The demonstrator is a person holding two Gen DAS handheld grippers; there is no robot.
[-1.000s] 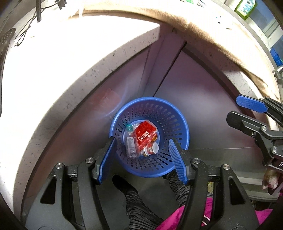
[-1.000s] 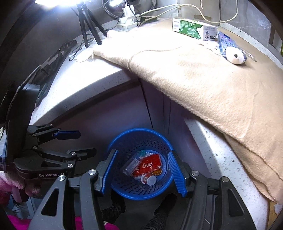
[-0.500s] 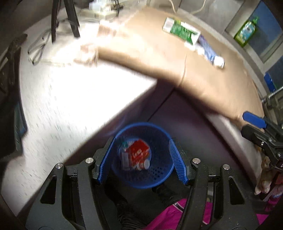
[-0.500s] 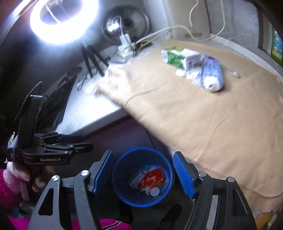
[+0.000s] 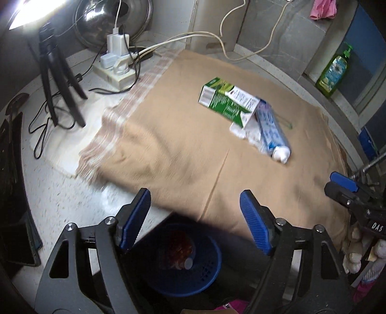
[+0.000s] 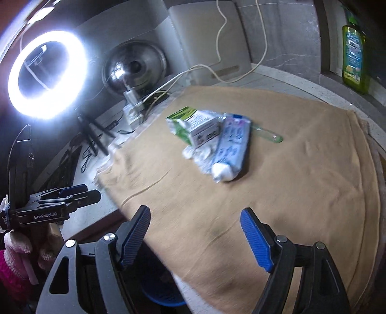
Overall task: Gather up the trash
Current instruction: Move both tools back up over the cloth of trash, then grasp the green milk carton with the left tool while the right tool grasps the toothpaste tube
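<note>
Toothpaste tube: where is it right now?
The toothpaste tube lies on the tan cloth, right of centre in both views, against the green-and-white carton, cap end nearest the grippers.

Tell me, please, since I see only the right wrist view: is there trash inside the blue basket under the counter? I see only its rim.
Observer: Yes. In the left wrist view the blue basket holds a red packet and a white cap.
Operator: Is the left gripper open? I see it only from the side.
Observer: The left gripper is wide open, with nothing between its fingers.
Operator: Is anything near the back wall outside my view?
Observer: A pink cloth shows high up on the right.
</note>
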